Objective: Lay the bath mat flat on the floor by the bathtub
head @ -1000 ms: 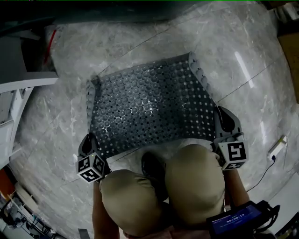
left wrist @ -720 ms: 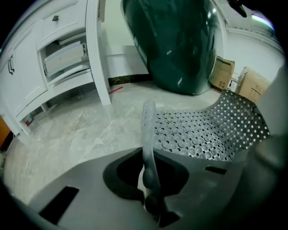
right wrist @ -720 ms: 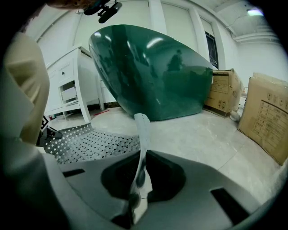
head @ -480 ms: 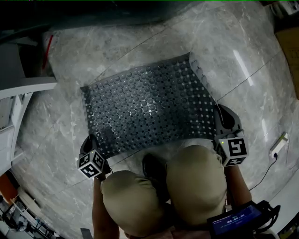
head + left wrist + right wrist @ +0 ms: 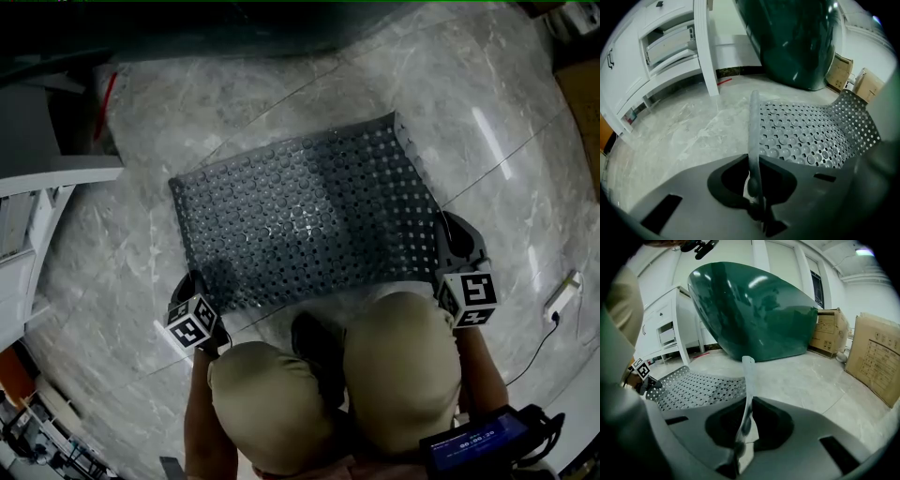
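Observation:
The grey perforated bath mat lies spread over the marble floor in the head view, below the dark green bathtub. My left gripper is shut on the mat's near left corner. My right gripper is shut on the near right corner. In the left gripper view the mat's edge stands upright between the jaws of the left gripper, and the mat stretches rightward, curling up at its far end. The right gripper shows the same hold, with the mat to its left and the bathtub beyond.
The person's knees crouch just behind the mat's near edge. A white cabinet stands at the left. Cardboard boxes stand at the right, and a plug with a cable lies on the floor near the right gripper.
The mat's far left corner, folded up a second ago, has dropped and the mat lies flatter. Both grippers have shifted slightly right and nearer while keeping hold of their corners.

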### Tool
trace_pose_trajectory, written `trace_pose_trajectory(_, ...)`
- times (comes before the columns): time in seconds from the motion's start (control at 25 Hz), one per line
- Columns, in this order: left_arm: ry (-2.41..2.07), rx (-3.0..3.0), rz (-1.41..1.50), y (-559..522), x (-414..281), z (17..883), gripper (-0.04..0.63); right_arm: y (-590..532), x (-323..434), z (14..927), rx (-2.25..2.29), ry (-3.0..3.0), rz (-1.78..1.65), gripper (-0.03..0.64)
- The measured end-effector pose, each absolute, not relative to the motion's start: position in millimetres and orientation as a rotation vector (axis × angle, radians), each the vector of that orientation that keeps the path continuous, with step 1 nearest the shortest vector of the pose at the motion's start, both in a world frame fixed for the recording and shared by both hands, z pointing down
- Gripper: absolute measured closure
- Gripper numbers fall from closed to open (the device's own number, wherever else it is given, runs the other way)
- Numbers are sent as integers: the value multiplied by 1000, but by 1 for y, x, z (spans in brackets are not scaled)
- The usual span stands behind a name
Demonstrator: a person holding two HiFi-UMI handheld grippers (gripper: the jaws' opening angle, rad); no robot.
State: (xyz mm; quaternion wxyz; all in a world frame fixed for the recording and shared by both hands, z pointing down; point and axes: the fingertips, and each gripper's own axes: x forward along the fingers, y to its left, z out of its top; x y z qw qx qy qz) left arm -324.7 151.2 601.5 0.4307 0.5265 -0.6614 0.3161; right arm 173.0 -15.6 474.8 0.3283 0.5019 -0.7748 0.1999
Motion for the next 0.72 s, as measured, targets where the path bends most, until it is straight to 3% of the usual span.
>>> trace_pose_trajectory(0.72, -1610, 1299, 790, 156, -335, 628, 555, -20, 198, 516, 1386, -1931, 567, 589)
